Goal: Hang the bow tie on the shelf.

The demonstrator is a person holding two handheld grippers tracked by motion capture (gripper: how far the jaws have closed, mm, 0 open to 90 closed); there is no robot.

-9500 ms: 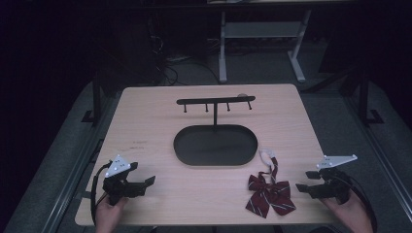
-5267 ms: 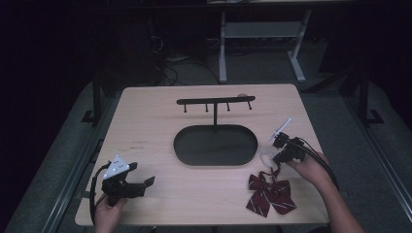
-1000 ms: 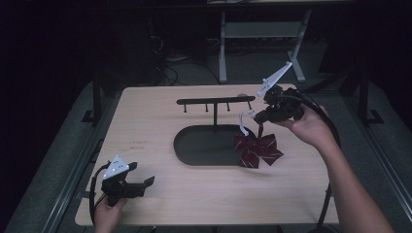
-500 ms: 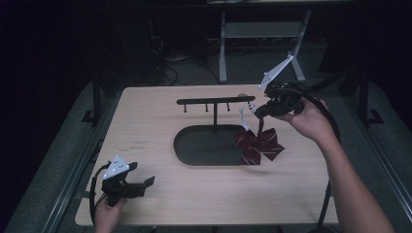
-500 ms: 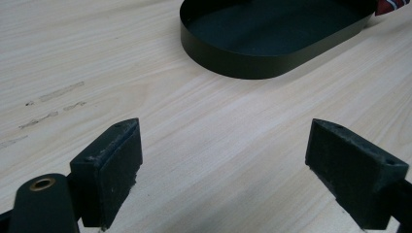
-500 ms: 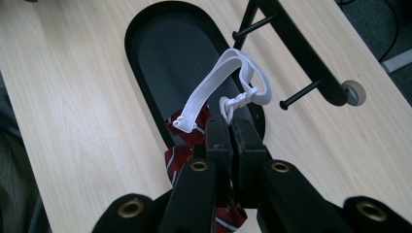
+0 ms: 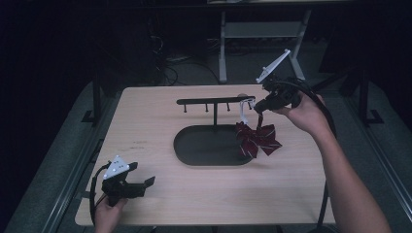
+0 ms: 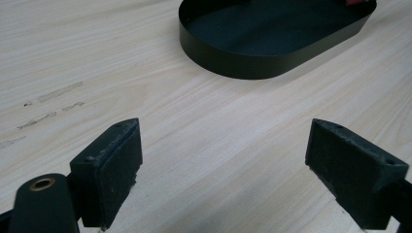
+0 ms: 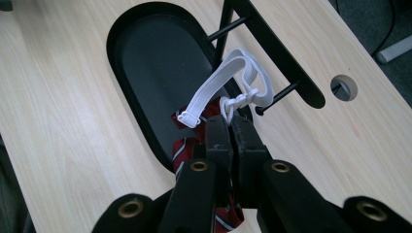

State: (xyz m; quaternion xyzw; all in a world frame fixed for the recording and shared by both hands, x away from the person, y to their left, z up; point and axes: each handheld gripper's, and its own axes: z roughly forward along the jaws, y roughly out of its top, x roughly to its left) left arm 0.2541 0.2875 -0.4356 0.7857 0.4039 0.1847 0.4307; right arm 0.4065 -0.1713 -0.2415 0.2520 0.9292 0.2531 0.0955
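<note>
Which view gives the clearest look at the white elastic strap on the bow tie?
The right gripper view: the white elastic strap loops up close beside the rack's end peg, above the shut jaws. In the high view it is a small white loop by the rack.

We had the right tool (image 7: 260, 104) up by the far end of the black rack (image 7: 216, 101), clamped on the red striped bow tie (image 7: 256, 139), which dangled over the edge of the oval tray (image 7: 194, 145). Our left tool (image 7: 141, 183) sat spread near the worktop's (image 7: 145, 116) front corner.
</note>
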